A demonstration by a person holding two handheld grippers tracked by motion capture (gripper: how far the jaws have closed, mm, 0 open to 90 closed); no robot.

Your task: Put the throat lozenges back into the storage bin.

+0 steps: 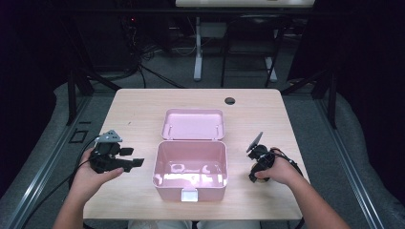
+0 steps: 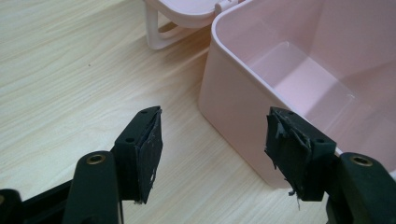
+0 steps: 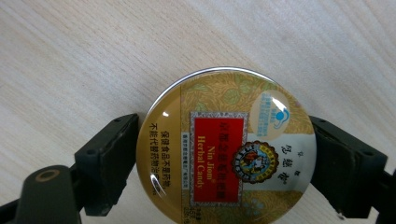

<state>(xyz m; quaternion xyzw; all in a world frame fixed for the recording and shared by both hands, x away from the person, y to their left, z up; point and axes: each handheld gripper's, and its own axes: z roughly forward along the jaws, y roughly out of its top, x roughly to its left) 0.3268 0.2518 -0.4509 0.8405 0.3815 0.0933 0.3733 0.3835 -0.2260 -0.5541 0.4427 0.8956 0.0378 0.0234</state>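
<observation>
Forearms and hands enter the high view from its bottom edge, one tool each. Left tool (image 1: 134, 163): held just beside the left wall of the pink box (image 1: 190, 164), jaws pointing at it, a natural stand-by spot for steadying the box. Right tool (image 1: 254, 144): held low over the tabletop (image 1: 133, 112) to the right of the box, well apart from it. Box: stands mid-tabletop with nothing visible inside, its lid (image 1: 193, 124) swung flat behind it, so the opening is free to take something from above. A white latch (image 1: 189, 195) sits on the near wall.

Left gripper view. Left tool (image 2: 212, 154): jaws spread apart, nothing between them, worn black pads facing each other. Box corner (image 2: 233, 107) lies just ahead, slightly toward the right jaw; part of the lid (image 2: 180, 14) is at the top. Likely poised to hold the box still.

Right gripper view. Candy tin (image 3: 226, 149): round, gold with a red label, printed face up. Right tool (image 3: 226, 161): one jaw against each side of the tin's rim, clamped across its width, the only grip a flat round tin offers. Bare wood grain lies beyond; whether the tin rests on the tabletop or is lifted cannot be told. Judged next: carry it left and over the box.
</observation>
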